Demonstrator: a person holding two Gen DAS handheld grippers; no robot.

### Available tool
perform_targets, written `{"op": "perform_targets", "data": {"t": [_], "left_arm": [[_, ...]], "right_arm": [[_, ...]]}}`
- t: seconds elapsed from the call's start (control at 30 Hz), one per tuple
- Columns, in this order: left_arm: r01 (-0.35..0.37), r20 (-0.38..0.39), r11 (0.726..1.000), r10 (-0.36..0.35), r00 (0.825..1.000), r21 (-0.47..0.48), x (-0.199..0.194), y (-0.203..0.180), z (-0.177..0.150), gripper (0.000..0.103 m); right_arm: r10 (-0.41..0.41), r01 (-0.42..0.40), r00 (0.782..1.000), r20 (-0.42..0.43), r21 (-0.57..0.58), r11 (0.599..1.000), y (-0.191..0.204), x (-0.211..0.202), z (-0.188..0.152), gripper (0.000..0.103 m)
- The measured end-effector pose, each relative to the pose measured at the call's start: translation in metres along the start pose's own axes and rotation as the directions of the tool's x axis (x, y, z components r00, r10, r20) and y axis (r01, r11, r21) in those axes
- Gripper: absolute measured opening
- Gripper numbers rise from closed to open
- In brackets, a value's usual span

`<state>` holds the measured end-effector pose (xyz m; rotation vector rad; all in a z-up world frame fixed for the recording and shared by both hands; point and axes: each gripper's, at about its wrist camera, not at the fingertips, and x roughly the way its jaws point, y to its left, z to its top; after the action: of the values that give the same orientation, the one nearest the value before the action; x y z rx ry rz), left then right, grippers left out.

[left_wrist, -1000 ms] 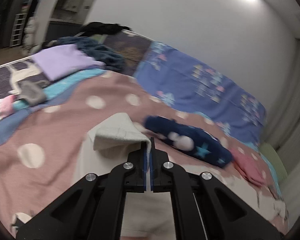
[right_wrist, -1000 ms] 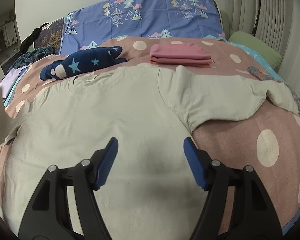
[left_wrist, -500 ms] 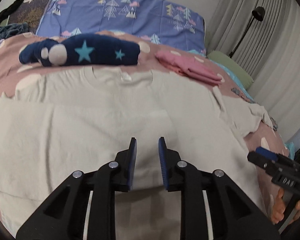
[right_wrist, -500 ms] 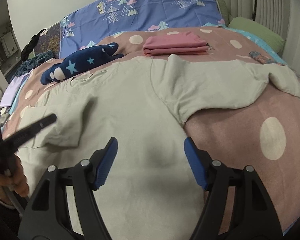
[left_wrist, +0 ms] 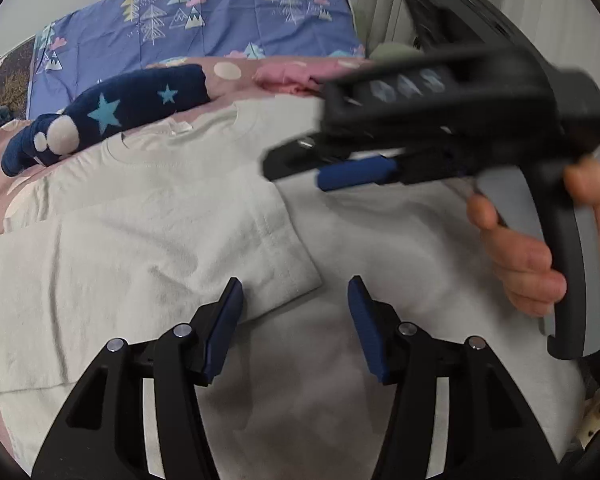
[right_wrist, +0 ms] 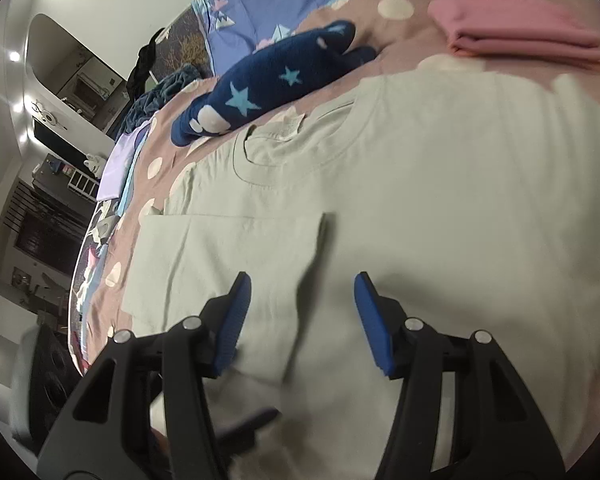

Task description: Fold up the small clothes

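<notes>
A pale beige T-shirt point(left_wrist: 380, 240) lies flat on the bed, neckline away from me; it also shows in the right wrist view point(right_wrist: 440, 184). Its left sleeve point(left_wrist: 172, 236) is folded inward over the body, also seen in the right wrist view point(right_wrist: 228, 256). My left gripper point(left_wrist: 296, 316) is open and empty just above the sleeve's hem corner. My right gripper point(right_wrist: 302, 312) is open and empty over the shirt's middle; in the left wrist view it point(left_wrist: 340, 164) crosses above the shirt from the right, held by a hand.
A navy star-patterned garment point(left_wrist: 108, 116) and a folded pink garment point(right_wrist: 516, 28) lie beyond the neckline on the pink polka-dot bedspread point(right_wrist: 392, 8). A blue tree-print pillow point(left_wrist: 204, 12) stands behind. Lilac and dark clothes point(right_wrist: 120, 164) lie at the far left.
My left gripper let go of the sleeve after laying it over the shirt body, and its jaws opened wide. My right gripper swung left across the shirt, staying open.
</notes>
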<state>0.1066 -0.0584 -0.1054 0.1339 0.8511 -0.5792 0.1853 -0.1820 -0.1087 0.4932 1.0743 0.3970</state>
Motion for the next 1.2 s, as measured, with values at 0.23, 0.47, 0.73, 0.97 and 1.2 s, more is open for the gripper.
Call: {"op": "perform_targets", "data": {"t": [0.23, 0.47, 0.73, 0.97, 1.2], "left_arm": [[0.043, 0.016, 0.993, -0.041, 0.999, -0.11, -0.003, 0.023, 0.023, 0.0], [0.192, 0.207, 0.976, -0.168, 0.964, -0.102, -0.044, -0.004, 0.072, 0.0], [0.221, 0.076, 0.967, -0.213, 0.974, -0.129, 0.023, -0.033, 0.067, 0.0], [0.136, 0.076, 0.981, -0.127, 0.989, -0.136, 0.0, -0.012, 0.038, 0.023], [-0.131, 0.119, 0.947, 0.172, 0.978, -0.294, -0.053, 0.067, 0.004, 0.055]], "right_arm": [[-0.053, 0.054, 0.999, 0.005, -0.066, 0.996, 0.022, 0.014, 0.025, 0.003], [-0.093, 0.125, 0.975, 0.2, -0.153, 0.98, 0.038, -0.076, 0.056, 0.003], [-0.311, 0.311, 0.945, 0.105, 0.015, 0.95, -0.06, -0.038, 0.045, 0.005], [-0.201, 0.2, 0.971, 0.131, 0.025, 0.98, -0.072, -0.055, 0.025, 0.033], [-0.235, 0.242, 0.968, 0.084, -0.081, 0.967, -0.048, -0.021, 0.014, 0.004]]}}
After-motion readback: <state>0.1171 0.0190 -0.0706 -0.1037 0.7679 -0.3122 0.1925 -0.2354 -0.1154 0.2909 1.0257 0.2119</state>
